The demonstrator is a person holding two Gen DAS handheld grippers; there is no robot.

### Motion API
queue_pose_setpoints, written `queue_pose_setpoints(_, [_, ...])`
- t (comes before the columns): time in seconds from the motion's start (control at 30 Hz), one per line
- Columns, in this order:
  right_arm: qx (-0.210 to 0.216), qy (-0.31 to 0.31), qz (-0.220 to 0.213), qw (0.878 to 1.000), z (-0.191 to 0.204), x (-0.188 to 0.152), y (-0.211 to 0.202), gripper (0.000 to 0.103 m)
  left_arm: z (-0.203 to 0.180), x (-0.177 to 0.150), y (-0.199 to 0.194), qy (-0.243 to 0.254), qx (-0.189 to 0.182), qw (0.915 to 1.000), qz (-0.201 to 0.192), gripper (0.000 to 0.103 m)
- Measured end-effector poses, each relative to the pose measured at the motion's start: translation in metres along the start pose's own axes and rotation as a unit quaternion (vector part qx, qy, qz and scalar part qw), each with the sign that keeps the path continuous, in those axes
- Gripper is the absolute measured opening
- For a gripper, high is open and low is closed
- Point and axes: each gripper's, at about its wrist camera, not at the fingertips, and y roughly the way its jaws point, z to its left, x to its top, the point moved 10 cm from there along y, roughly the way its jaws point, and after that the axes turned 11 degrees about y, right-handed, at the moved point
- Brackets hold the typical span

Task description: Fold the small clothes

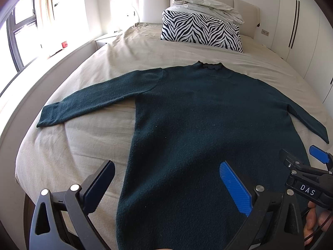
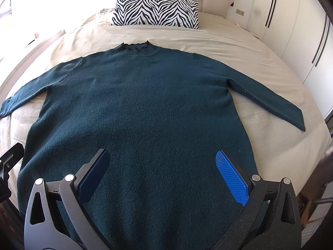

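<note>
A dark teal long-sleeved sweater (image 1: 197,114) lies flat on the bed, neck toward the pillows and both sleeves spread out; it also shows in the right wrist view (image 2: 145,108). My left gripper (image 1: 166,185) is open and empty, hovering over the sweater's lower left edge. My right gripper (image 2: 163,173) is open and empty over the sweater's lower middle. The right gripper also shows at the right edge of the left wrist view (image 1: 312,166).
The sweater rests on a beige bed sheet (image 1: 87,141). A zebra-print pillow (image 1: 201,29) and a crumpled white duvet (image 1: 208,4) lie at the headboard. A window (image 1: 18,37) is at left, white wardrobes (image 2: 291,31) at right.
</note>
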Motion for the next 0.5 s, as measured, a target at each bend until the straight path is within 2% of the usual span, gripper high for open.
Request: queue_pose_setpoints(0.5, [-0.001, -0.003, 0.001, 1.0, 0.0031, -0.0023, 0.0004, 0.103, 0.0001, 0.0, 0.0, 0.0, 0.0, 1.0, 0.0, 0.103])
